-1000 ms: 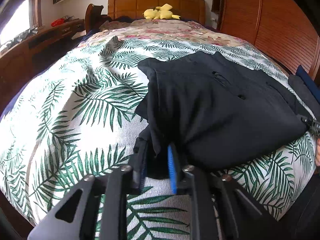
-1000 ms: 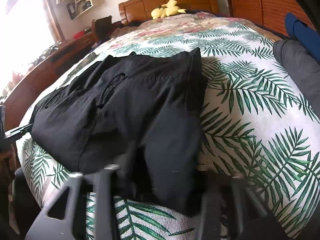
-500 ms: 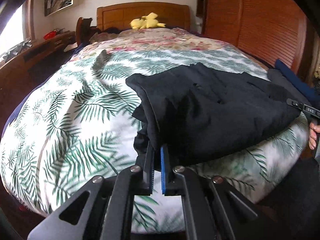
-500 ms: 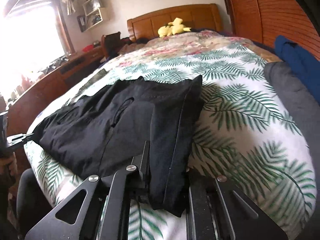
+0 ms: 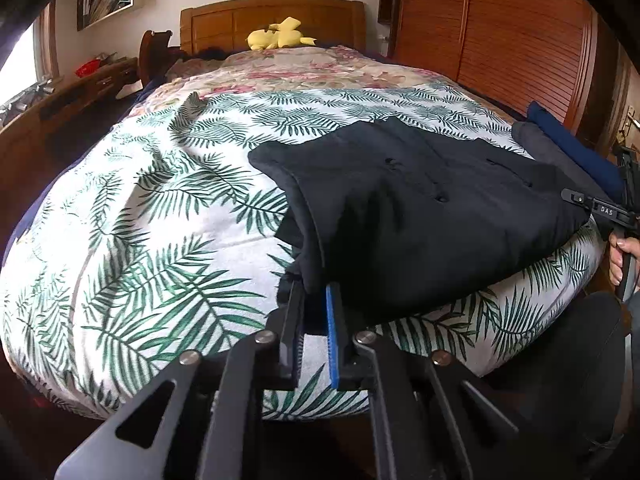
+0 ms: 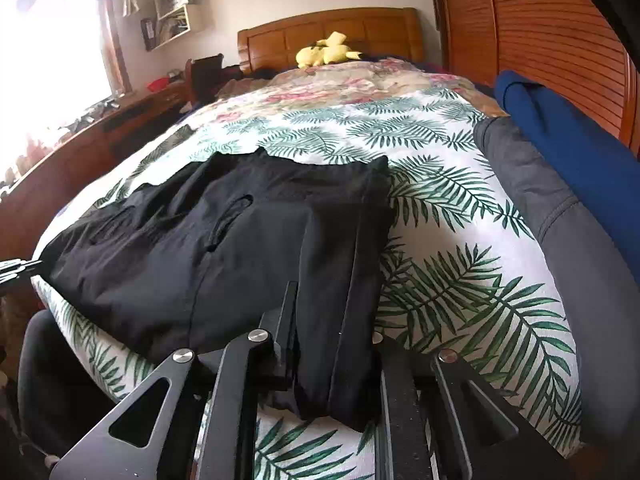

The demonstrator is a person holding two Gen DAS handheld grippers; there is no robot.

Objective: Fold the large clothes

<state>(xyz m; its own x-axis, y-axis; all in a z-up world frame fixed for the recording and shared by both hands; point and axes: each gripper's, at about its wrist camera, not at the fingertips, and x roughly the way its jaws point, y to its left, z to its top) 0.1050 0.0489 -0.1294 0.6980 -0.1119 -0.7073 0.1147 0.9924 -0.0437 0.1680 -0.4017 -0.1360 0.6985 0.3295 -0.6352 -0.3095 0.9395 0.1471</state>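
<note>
A black garment [image 5: 420, 216] lies folded across the near part of the palm-leaf bedspread [image 5: 160, 220]. My left gripper [image 5: 314, 292] has the garment's near left corner between its blue-padded fingertips, and its jaws are opening a little. In the right wrist view the garment [image 6: 200, 248] drapes over my right gripper [image 6: 330, 312]. A thick fold fills the gap there and hides the right finger, and these jaws are opening slightly too. The right gripper [image 5: 600, 210] and the hand [image 5: 620, 256] holding it show at the left view's right edge.
A grey folded garment [image 6: 560, 232] and a blue one [image 6: 560, 136] lie along the bed's right side. A yellow plush toy [image 5: 280, 36] sits by the wooden headboard [image 5: 272, 16]. A slatted wardrobe [image 5: 500, 40] stands on the right, a wooden desk [image 5: 60, 100] on the left.
Both grippers have drawn back and upward toward the bed's near edge, keeping the garment's near corners. The garment's front edge now lies at the mattress edge.
</note>
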